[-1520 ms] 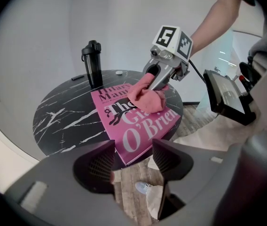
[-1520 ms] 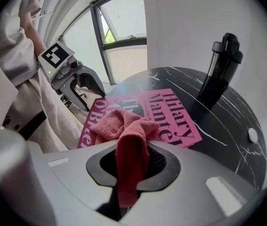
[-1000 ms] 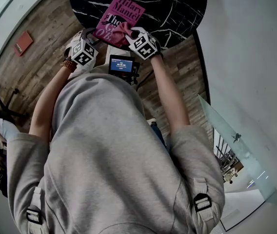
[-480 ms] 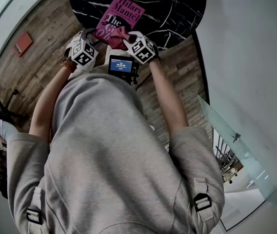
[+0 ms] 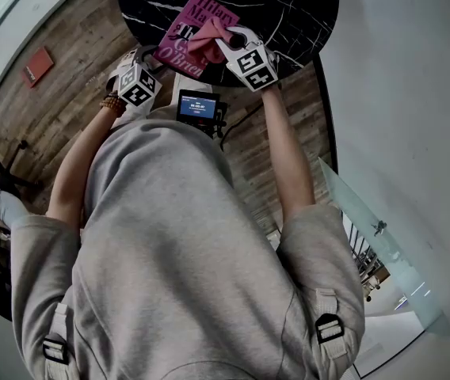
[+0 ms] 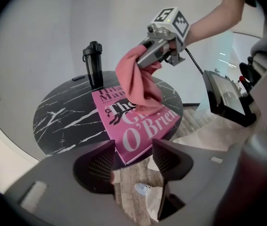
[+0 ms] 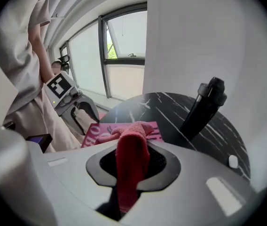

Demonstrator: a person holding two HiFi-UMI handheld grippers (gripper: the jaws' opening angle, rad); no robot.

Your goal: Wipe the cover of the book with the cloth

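Risk of book (image 6: 138,126) sliding off surface (image 5: 288,14) edge under cloth (image 7: 132,159) pinched in right fingers (image 7: 167,166), left fingers (image 6: 171,159) spread and holding nothing.

The table (image 5: 288,14) top looks like smooth black stone with thin white lines in it, and the floor (image 5: 51,109) is rough-looking grey-brown wood boards. The book (image 5: 184,52) has a smooth pink paper cover with a little shine, while the cloth (image 5: 207,38) is soft, fuzzy pink fabric. The left gripper (image 6: 133,160) is dull grey plastic with dark ribbed pads (image 6: 98,166), the bottle (image 6: 93,65) looks dull black, and the person's top (image 5: 169,252) is soft grey cloth.
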